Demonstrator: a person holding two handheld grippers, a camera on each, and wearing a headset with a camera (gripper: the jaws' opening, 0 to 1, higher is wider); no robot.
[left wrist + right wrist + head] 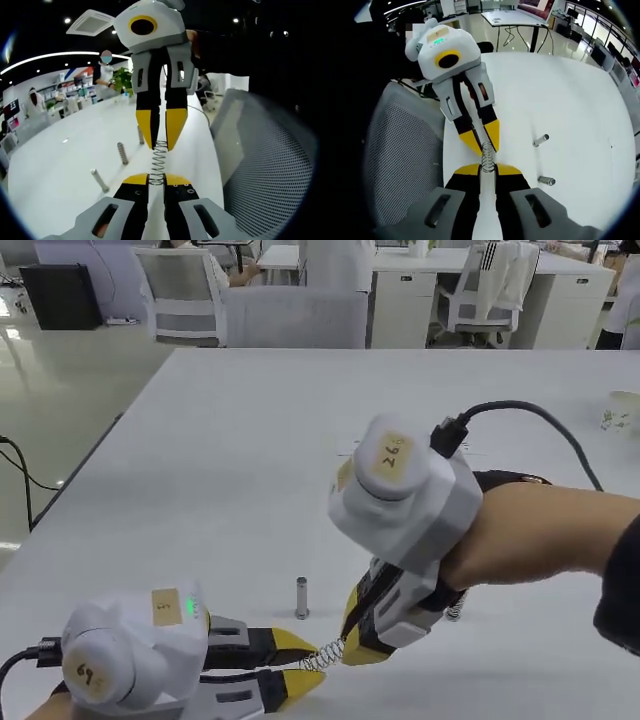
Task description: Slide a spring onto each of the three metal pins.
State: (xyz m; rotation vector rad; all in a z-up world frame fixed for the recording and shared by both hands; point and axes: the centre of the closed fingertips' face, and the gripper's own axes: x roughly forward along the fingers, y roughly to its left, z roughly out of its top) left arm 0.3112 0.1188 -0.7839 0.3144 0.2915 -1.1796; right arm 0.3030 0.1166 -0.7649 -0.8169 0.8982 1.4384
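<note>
Spring (322,656) is clamped end-to-end betw. L gripper (300,668) and R gripper (352,645), each jaw pair pinched on it, near table (250,470) front edge, beside bare pin (301,597).

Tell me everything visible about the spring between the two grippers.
The spring is a slim coil of bare silvery wire, held straight and not on a pin. The left gripper pinches one end between its yellow fingers; the right gripper pinches the other.

Open-plan office: rows of white desks (437,259), swivel chairs (184,292), drawer cabinets (402,308), glossy floor (62,370)
</note>
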